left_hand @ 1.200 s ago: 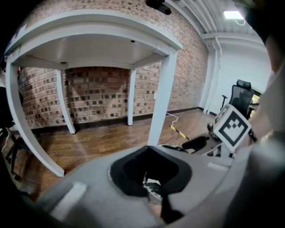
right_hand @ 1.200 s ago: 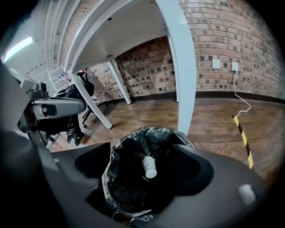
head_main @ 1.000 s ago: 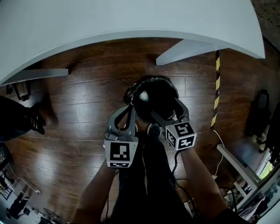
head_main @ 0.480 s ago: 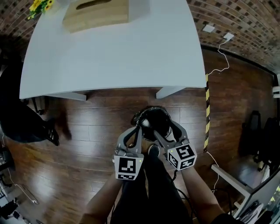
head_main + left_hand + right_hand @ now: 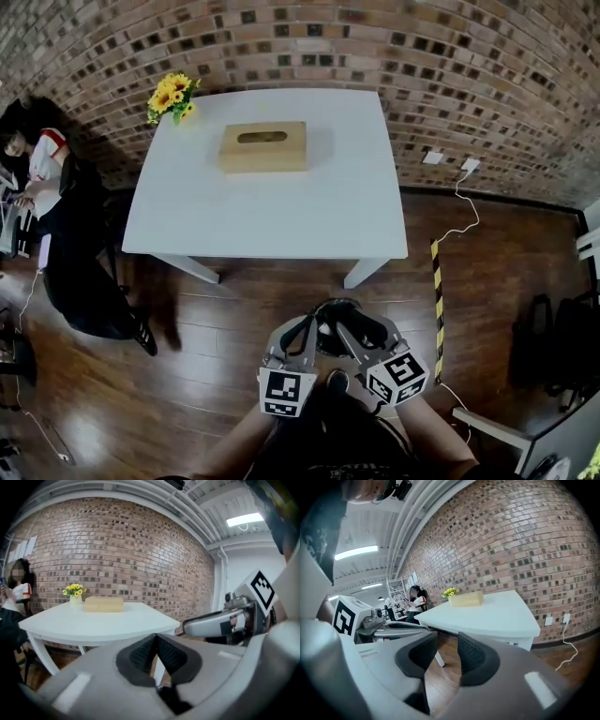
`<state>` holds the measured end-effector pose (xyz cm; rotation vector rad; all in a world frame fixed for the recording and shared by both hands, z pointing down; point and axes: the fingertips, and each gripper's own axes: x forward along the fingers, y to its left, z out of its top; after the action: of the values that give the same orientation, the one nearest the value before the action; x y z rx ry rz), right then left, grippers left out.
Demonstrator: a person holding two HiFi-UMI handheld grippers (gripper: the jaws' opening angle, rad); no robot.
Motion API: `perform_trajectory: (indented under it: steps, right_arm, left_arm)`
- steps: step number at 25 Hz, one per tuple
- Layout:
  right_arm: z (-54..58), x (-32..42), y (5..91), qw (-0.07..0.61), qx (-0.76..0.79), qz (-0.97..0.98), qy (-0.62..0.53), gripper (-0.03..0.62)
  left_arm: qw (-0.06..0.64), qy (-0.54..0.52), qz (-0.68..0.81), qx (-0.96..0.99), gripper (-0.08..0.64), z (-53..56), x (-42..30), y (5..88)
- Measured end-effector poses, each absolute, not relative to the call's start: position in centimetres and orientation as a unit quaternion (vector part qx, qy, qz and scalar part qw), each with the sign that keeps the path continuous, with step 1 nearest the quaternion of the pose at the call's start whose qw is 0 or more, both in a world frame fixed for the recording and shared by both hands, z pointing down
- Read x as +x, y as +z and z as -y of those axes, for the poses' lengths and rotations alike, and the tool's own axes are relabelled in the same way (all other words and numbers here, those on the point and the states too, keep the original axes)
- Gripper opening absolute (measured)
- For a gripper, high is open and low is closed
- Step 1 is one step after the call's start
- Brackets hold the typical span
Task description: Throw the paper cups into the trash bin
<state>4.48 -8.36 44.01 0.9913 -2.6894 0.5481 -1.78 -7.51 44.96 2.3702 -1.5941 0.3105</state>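
Two ribbed-pad tools, left tool [image 5: 156, 638] clenched empty, right tool [image 5: 447, 641] just closing, narrow empty gap, smooth white table [image 5: 281, 211].

The left hand-held gripper [image 5: 307, 326] and the right hand-held gripper [image 5: 349, 328] look alike. Each has a smooth grey plastic shell, two curved grey arms, and black ribbed pads [image 5: 143, 653] on the jaws. At the back, each one carries a white cube with black square markers [image 5: 284, 393]. The right one's jaws have just been closing, with nothing between them. The person wears dark trousers [image 5: 323, 448].
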Motion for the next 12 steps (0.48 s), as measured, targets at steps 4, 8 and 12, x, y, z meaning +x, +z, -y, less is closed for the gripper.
perform_trajectory:
  steps: [4, 8, 12]
  right_arm:
    - [8.1, 4.4, 39.5, 0.086, 0.339, 0.923, 0.16, 0.046]
    - [8.9, 4.8, 35.6, 0.05, 0.349, 0.926, 0.138, 0.028]
    - [9.6, 5.0, 32.6, 0.023, 0.352, 0.928, 0.117, 0.021]
  left_arm:
    - [0.109, 0.091, 0.553, 0.821, 0.005, 6.6, -1.9, 40.7]
    - [0.082, 0.072, 0.563, 0.819, 0.005, 6.1, -2.4, 36.6]
    - [0.059, 0.057, 0.572, 0.816, 0.005, 6.1, -2.8, 33.7]
